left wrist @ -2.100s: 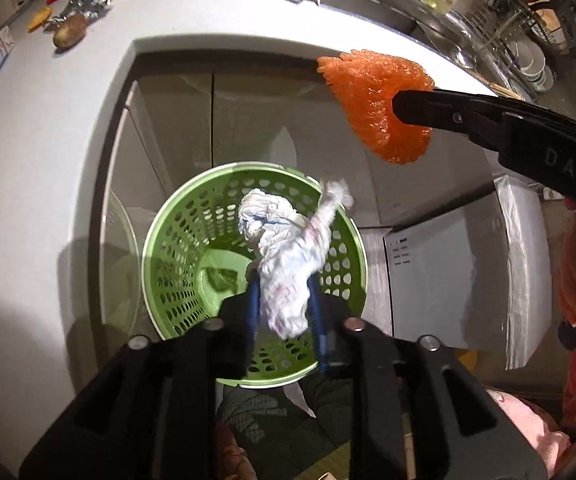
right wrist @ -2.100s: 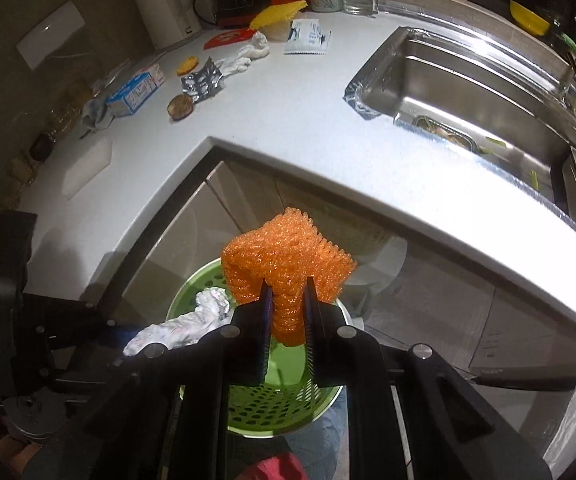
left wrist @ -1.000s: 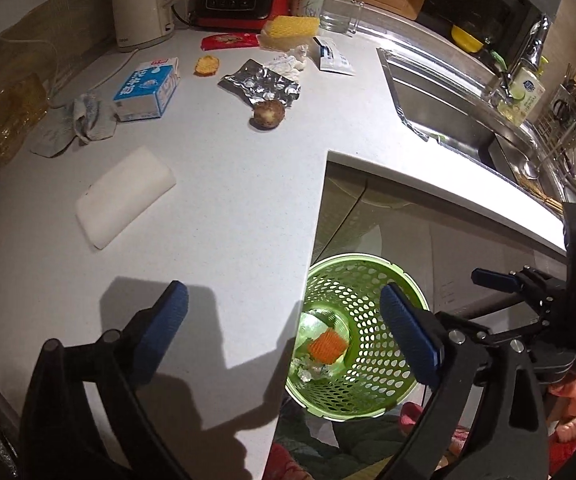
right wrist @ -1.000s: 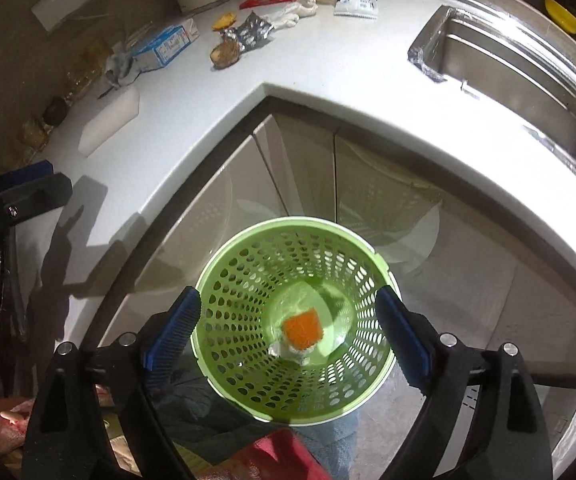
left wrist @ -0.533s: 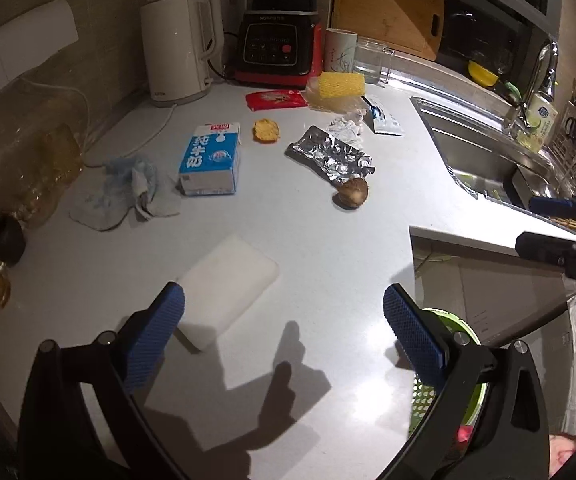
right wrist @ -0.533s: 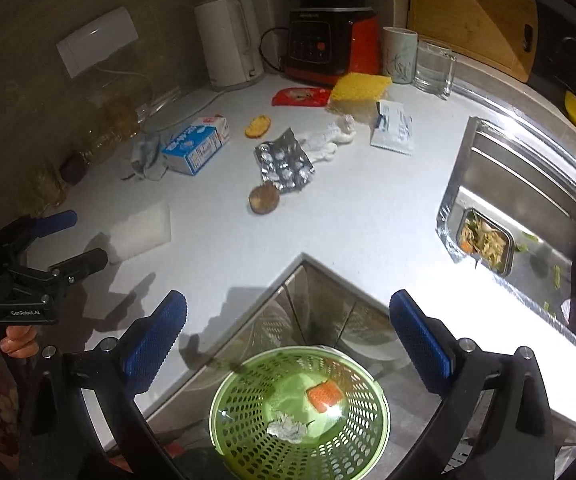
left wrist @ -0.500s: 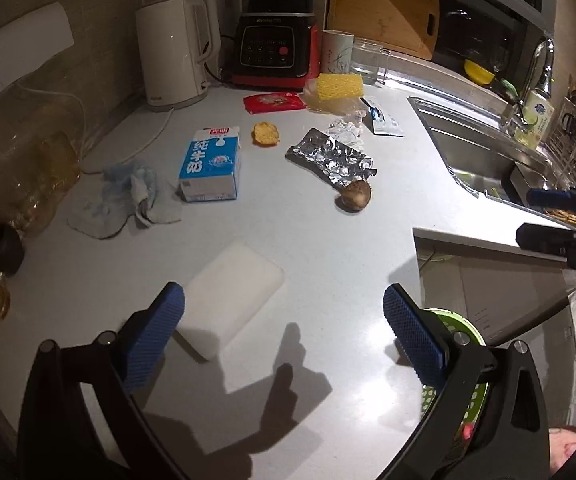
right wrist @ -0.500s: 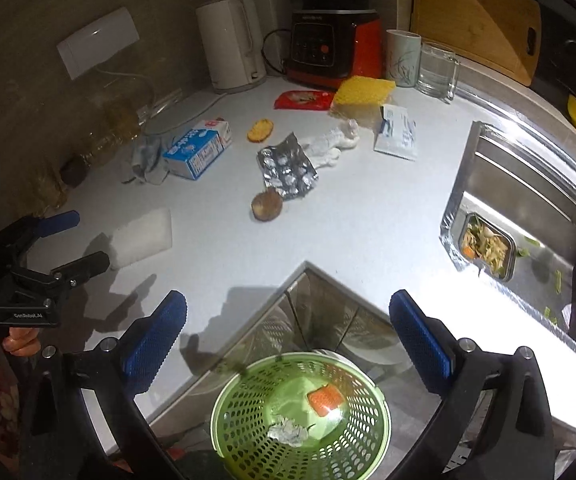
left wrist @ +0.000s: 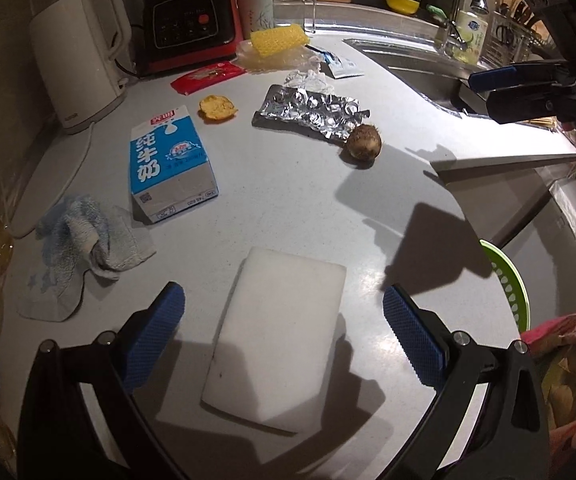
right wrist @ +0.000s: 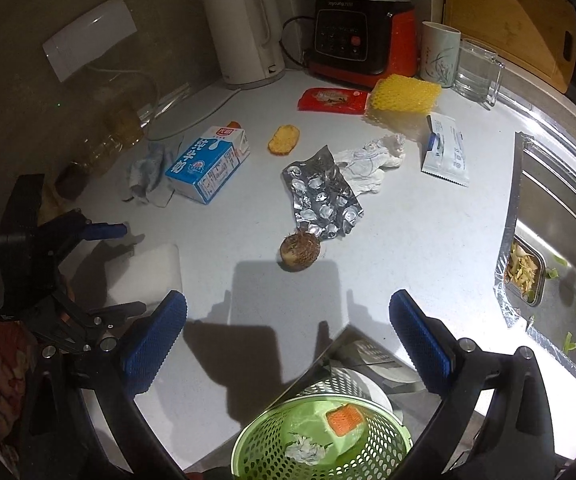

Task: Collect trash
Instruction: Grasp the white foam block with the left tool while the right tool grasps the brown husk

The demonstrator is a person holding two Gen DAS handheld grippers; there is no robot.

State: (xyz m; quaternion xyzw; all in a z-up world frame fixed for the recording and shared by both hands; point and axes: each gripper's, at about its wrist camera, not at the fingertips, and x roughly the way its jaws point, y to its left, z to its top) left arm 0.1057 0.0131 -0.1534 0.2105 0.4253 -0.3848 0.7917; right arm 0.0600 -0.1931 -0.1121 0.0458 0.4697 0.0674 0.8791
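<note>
Trash: orange net (right wrist: pixel 343 419) and white wad (right wrist: pixel 305 449), maybe tissue, now down in green basket (right wrist: pixel 276 440), bottom of frame. Left gripper (left wrist: pixel 284 336) and right gripper (right wrist: pixel 288 336) wide open, empty, back over counter (left wrist: pixel 307 200). More waiting: foil (right wrist: pixel 321 200), milk carton (right wrist: pixel 208 168).

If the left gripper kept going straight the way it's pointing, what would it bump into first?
Most likely the white foam block, lying flat on the counter between the open left gripper fingers; depth is hard to judge.
</note>
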